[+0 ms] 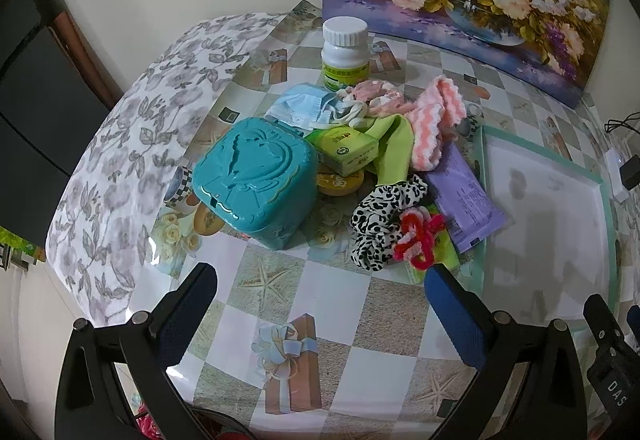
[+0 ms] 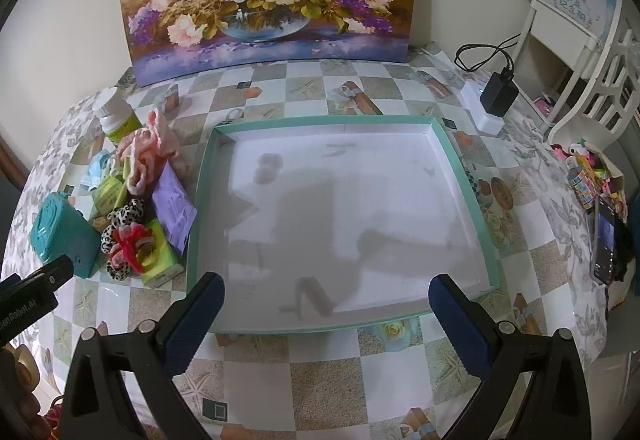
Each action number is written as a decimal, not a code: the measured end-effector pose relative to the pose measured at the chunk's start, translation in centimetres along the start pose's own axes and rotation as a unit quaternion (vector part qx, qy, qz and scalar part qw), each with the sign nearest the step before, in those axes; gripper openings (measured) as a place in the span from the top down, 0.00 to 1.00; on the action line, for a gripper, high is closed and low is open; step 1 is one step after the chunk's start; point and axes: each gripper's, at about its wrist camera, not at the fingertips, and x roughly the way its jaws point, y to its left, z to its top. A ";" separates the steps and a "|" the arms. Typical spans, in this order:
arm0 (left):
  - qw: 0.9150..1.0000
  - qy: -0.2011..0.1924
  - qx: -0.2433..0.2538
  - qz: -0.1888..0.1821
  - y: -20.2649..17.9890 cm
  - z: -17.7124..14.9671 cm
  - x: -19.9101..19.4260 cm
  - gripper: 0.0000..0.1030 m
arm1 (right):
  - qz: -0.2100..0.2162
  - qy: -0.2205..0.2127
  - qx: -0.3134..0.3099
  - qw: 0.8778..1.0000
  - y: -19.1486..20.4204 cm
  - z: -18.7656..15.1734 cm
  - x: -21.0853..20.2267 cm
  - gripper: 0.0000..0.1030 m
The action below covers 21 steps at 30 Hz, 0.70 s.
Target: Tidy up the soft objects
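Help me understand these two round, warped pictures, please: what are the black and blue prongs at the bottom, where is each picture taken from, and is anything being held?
No robot here: a person holds a two-finger gripper in each hand, each with a wide-angle camera looking along its fingers. The prongs are those fingers. One picture comes from the left gripper, the other from the right gripper. Both are open and hold nothing.

The left view faces a pile on the checked tablecloth: a teal case, a white pill bottle, a blue face mask, a pink knitted piece, a spotted scrunchie and a purple packet. The right view faces an empty box lid with a teal rim, right of the pile.
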 end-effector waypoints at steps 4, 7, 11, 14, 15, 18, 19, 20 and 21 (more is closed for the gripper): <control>1.000 0.002 -0.008 -0.003 0.2 0.0 0.1 0.00 | 0.000 0.000 0.000 1.000 0.0 0.0 0.0 0.00; 1.000 0.004 -0.013 -0.004 0.3 0.0 0.2 0.00 | 0.000 0.000 0.000 1.000 0.0 0.0 0.0 0.00; 1.000 0.003 -0.013 -0.004 0.3 0.0 0.2 0.00 | 0.000 0.001 0.001 1.000 0.0 0.0 0.0 0.00; 1.000 0.003 -0.012 -0.004 0.2 0.0 0.2 0.00 | 0.000 0.001 0.001 1.000 0.0 0.0 0.1 0.00; 1.000 0.003 -0.012 -0.004 0.2 0.0 0.2 0.00 | -0.001 0.001 0.000 1.000 0.0 0.0 0.0 0.00; 1.000 0.003 -0.013 -0.003 0.2 0.0 0.2 0.00 | -0.001 0.001 0.000 1.000 0.1 0.0 0.1 0.00; 1.000 0.003 -0.013 -0.003 0.2 0.0 0.2 0.00 | -0.001 0.001 0.000 1.000 0.1 0.0 0.1 0.00; 1.000 0.003 -0.013 -0.004 0.2 0.0 0.2 0.00 | -0.001 0.002 -0.001 1.000 0.1 -0.1 0.1 0.00; 1.000 0.004 -0.013 -0.004 0.2 -0.1 0.2 0.00 | -0.002 0.002 -0.001 1.000 0.2 -0.1 0.1 0.00</control>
